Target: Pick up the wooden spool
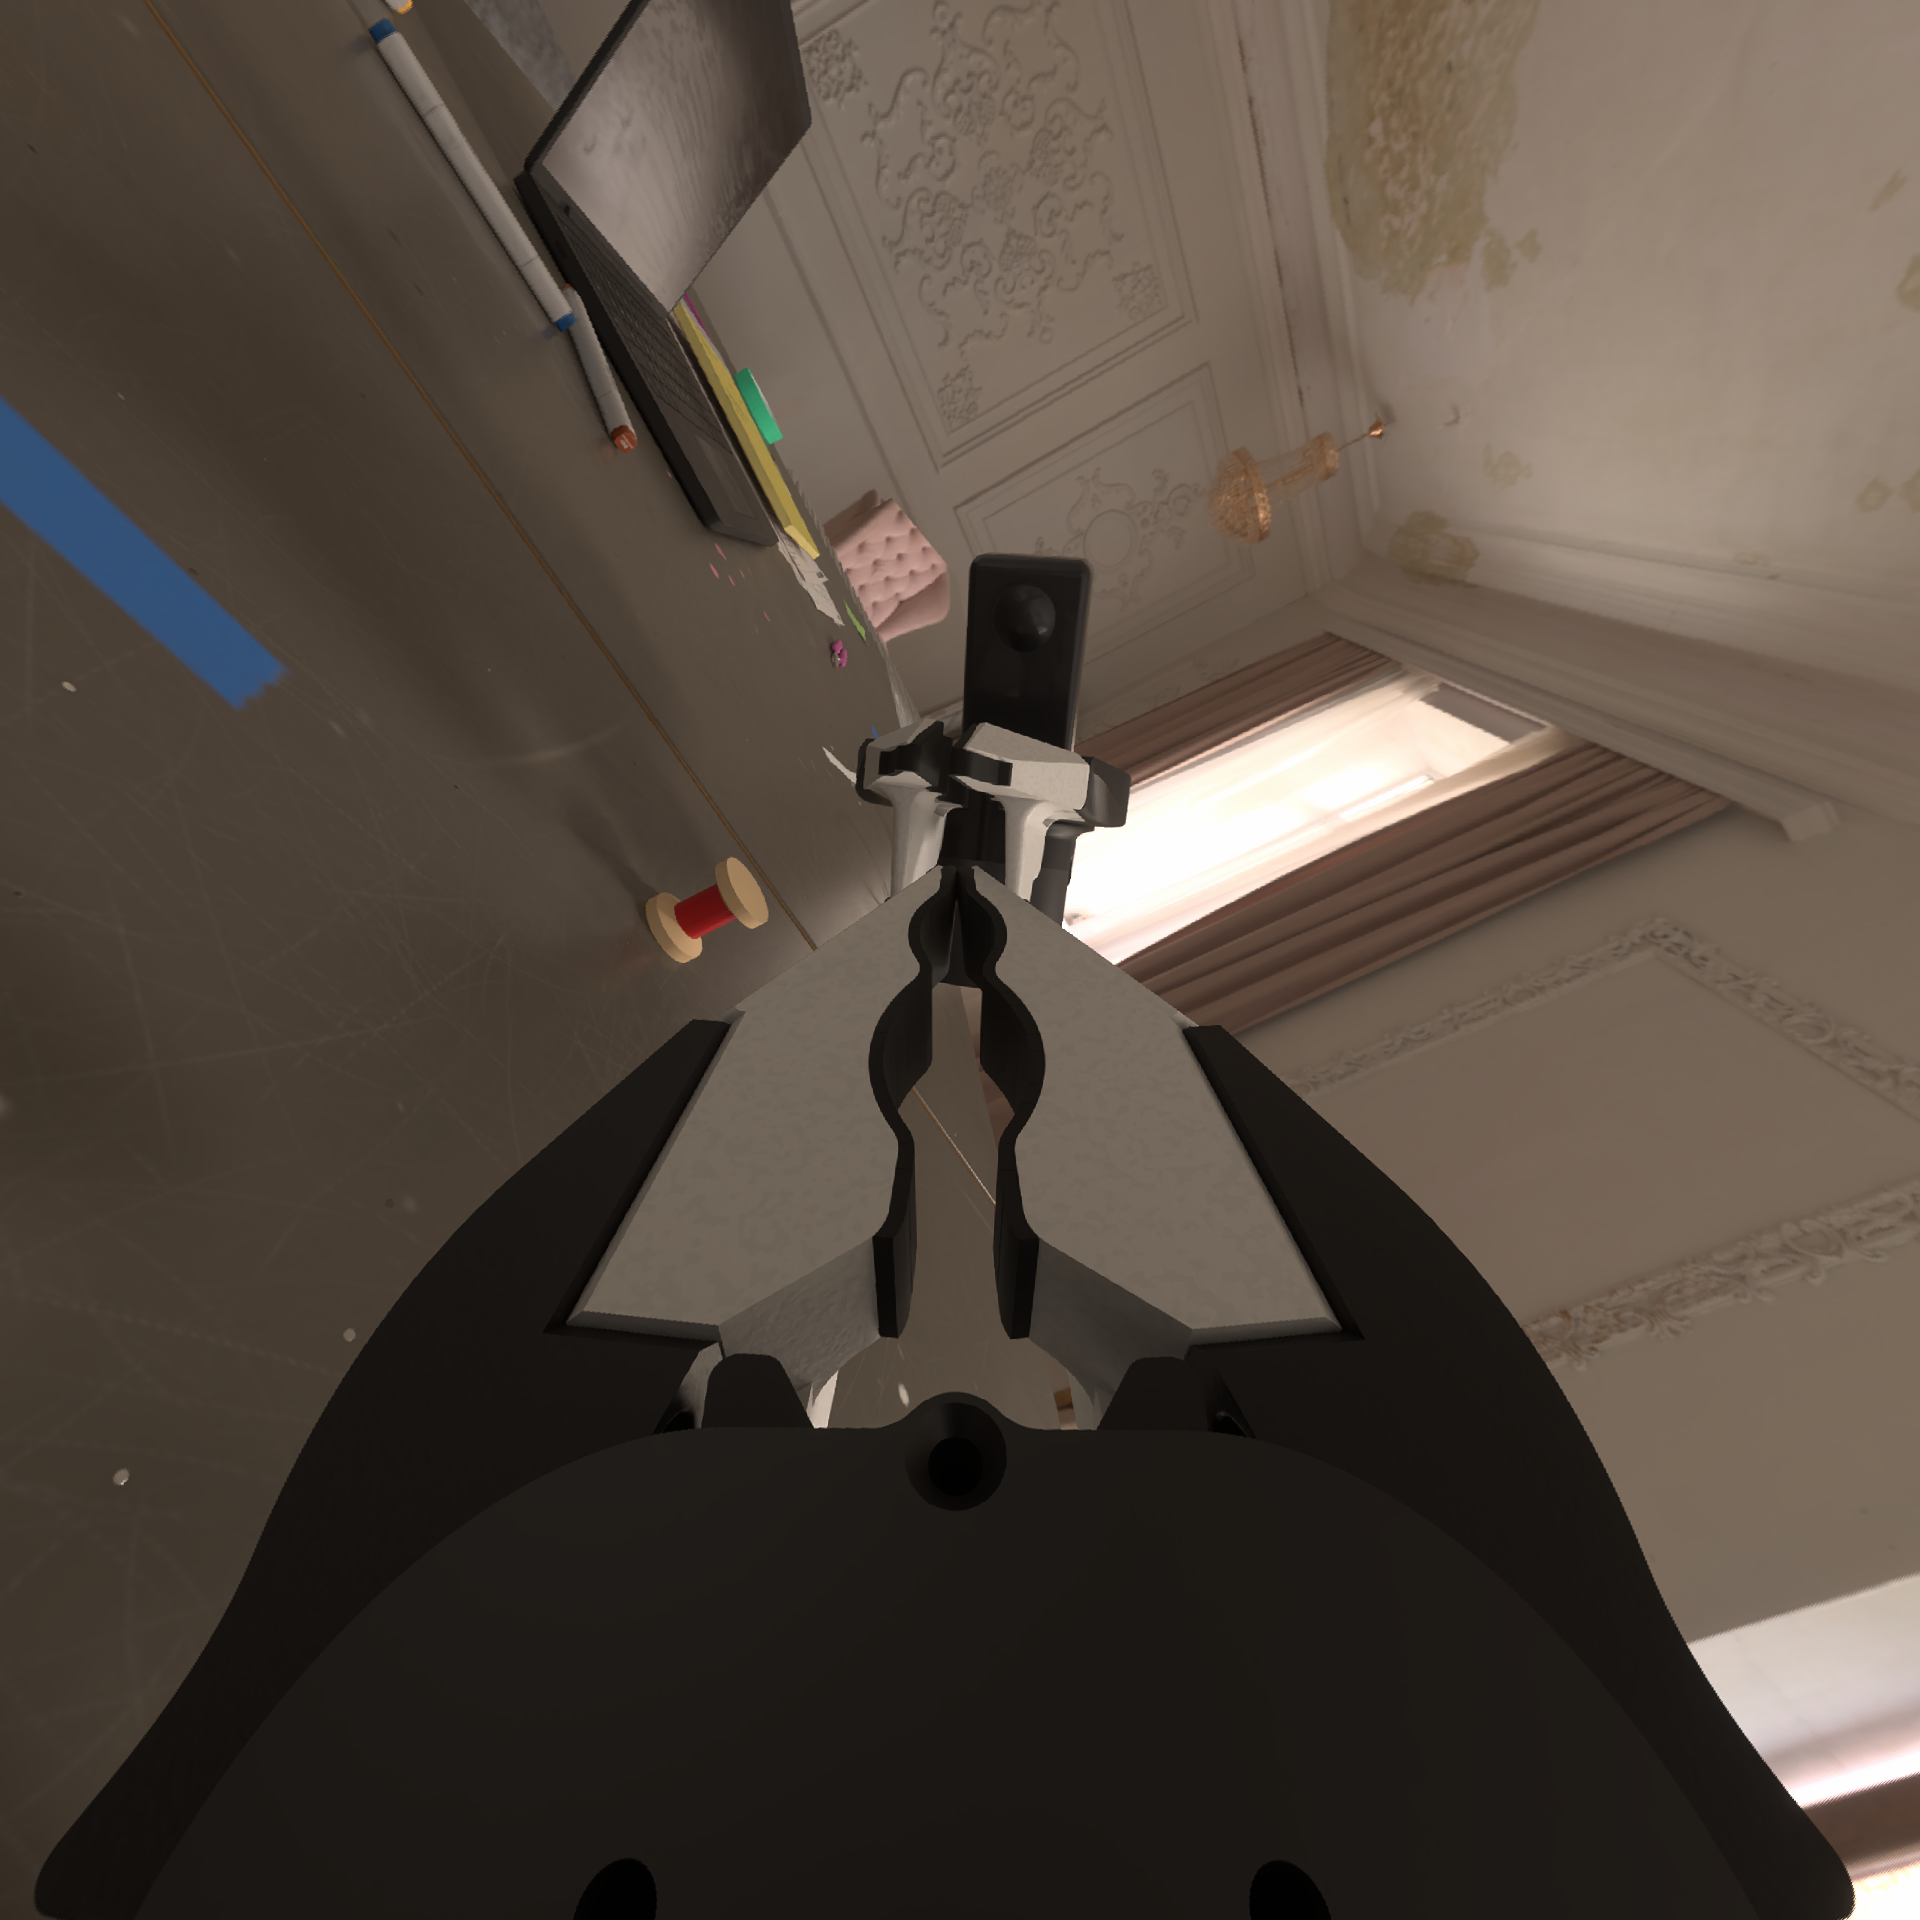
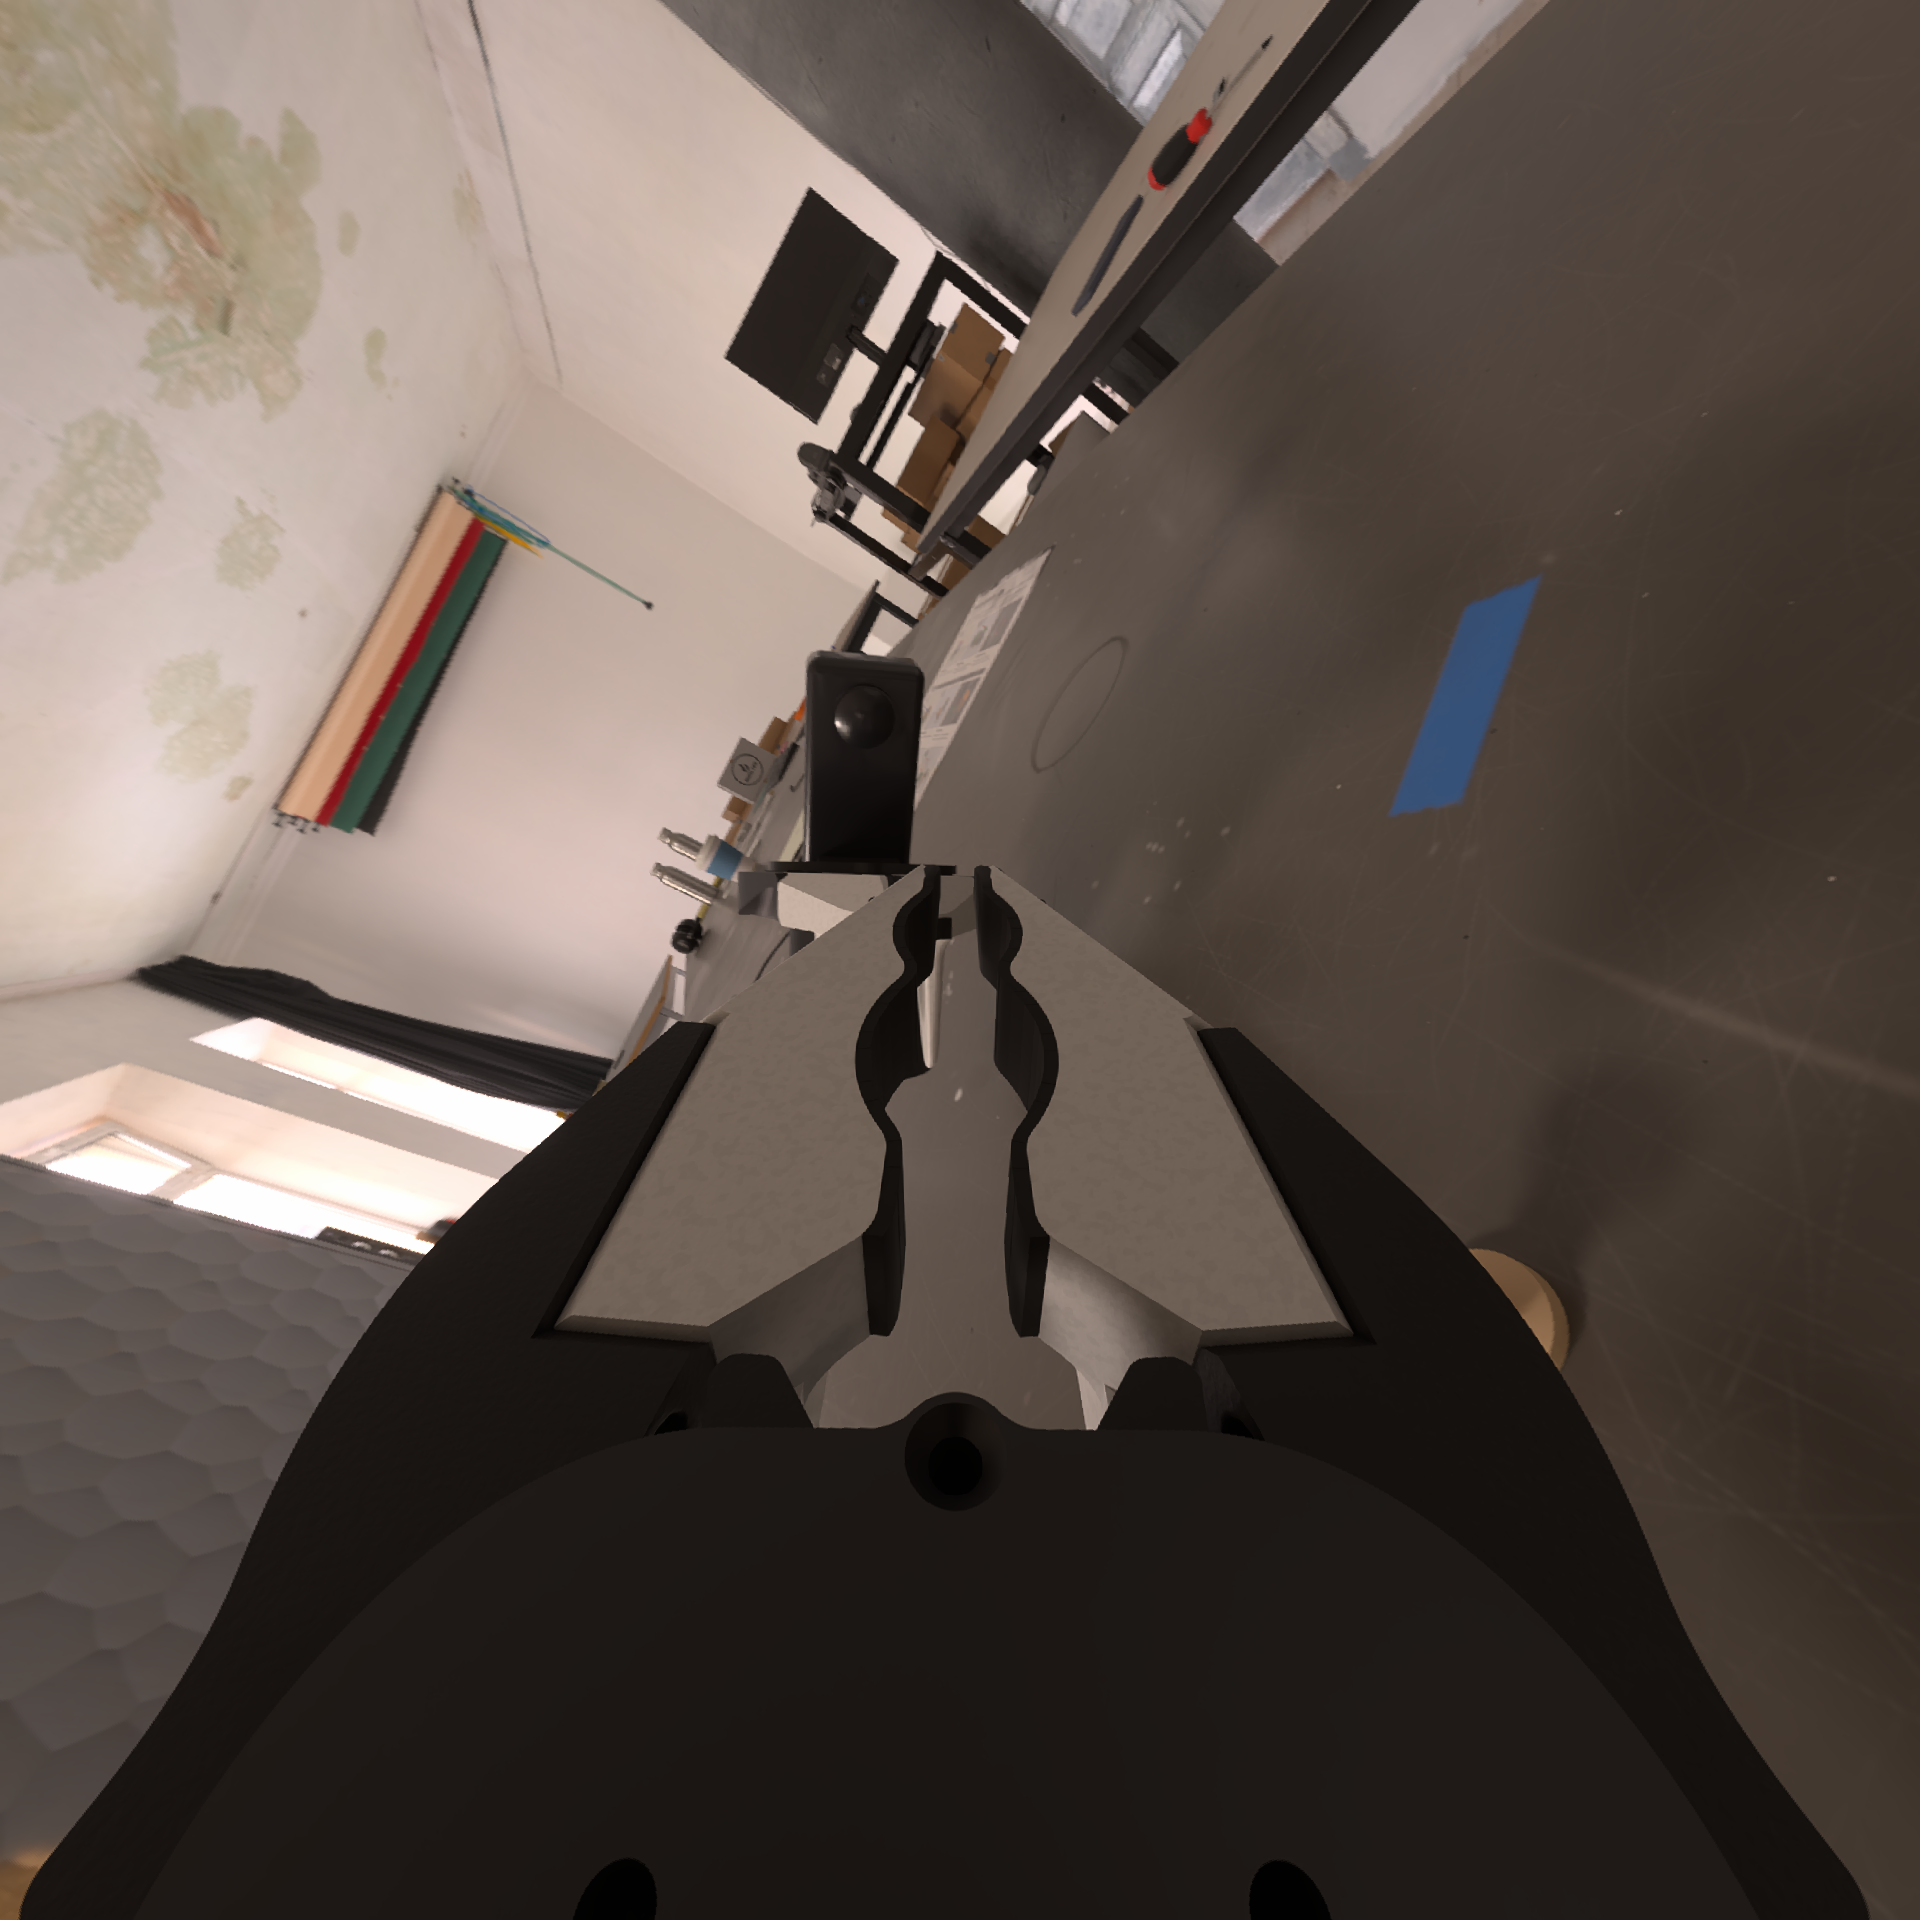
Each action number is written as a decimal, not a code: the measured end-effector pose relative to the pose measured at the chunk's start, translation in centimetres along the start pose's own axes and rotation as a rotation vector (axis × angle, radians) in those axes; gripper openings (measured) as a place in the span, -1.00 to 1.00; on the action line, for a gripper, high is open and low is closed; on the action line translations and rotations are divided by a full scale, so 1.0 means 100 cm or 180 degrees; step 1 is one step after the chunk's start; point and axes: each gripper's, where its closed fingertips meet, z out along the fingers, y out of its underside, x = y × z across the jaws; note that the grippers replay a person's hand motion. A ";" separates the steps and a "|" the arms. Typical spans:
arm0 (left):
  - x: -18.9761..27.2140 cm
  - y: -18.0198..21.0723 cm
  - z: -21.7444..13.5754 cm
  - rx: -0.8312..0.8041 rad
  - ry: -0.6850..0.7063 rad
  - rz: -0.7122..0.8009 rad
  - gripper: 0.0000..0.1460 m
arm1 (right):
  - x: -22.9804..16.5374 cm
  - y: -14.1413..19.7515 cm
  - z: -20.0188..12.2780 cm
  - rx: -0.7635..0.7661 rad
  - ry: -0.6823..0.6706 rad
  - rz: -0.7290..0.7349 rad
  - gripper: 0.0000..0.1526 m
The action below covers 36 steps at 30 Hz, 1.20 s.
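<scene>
The wooden spool (image 1: 707, 909), wound with red thread and with pale wooden end discs, lies on its side on the grey table (image 1: 260, 1091), left of my left gripper (image 1: 954, 883) and apart from it. The left gripper's jaws are closed and hold nothing. The right gripper (image 1: 982, 748) shows just beyond it, facing it. In the right wrist view only one end disc of the spool (image 2: 1527, 1309) shows, low at the right, beside the gripper body. My right gripper (image 2: 961, 881) is closed and empty, with the left gripper (image 2: 862, 758) facing it.
A strip of blue tape (image 1: 125, 561) lies on the table and also shows in the right wrist view (image 2: 1465, 717). An open laptop (image 1: 665, 208), white markers (image 1: 468, 166) and yellow sticky notes (image 1: 743, 426) lie farther off. A paper sheet (image 2: 982, 644) lies near the table edge. A second table holds a red screwdriver (image 2: 1179, 151).
</scene>
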 end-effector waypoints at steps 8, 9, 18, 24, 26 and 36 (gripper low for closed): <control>-0.003 0.004 0.003 -0.0066 -0.0338 0.0365 -0.99 | 0.012 0.004 -0.003 -0.0227 0.0601 -0.0565 -0.83; -0.004 0.005 0.003 -0.0073 -0.0391 0.0435 -0.99 | 0.013 0.004 -0.003 -0.0264 0.0684 -0.0656 -0.82; -0.012 0.008 0.007 -0.0169 -0.0535 0.0685 -0.98 | 0.028 0.008 -0.007 -0.0305 0.1189 -0.0976 -0.88; -0.017 -0.003 0.002 -0.0026 -0.0446 0.0343 -1.00 | 0.030 0.000 -0.009 -0.0197 0.0928 -0.0876 -0.77; -0.018 -0.010 -0.003 0.0076 -0.0412 0.0223 -1.00 | 0.030 -0.010 -0.021 -0.0176 0.0811 -0.0934 -0.70; -0.037 -0.075 -0.081 0.0416 -0.1049 0.0084 -0.99 | 0.078 0.039 -0.056 -0.1374 0.1856 -0.2258 -0.46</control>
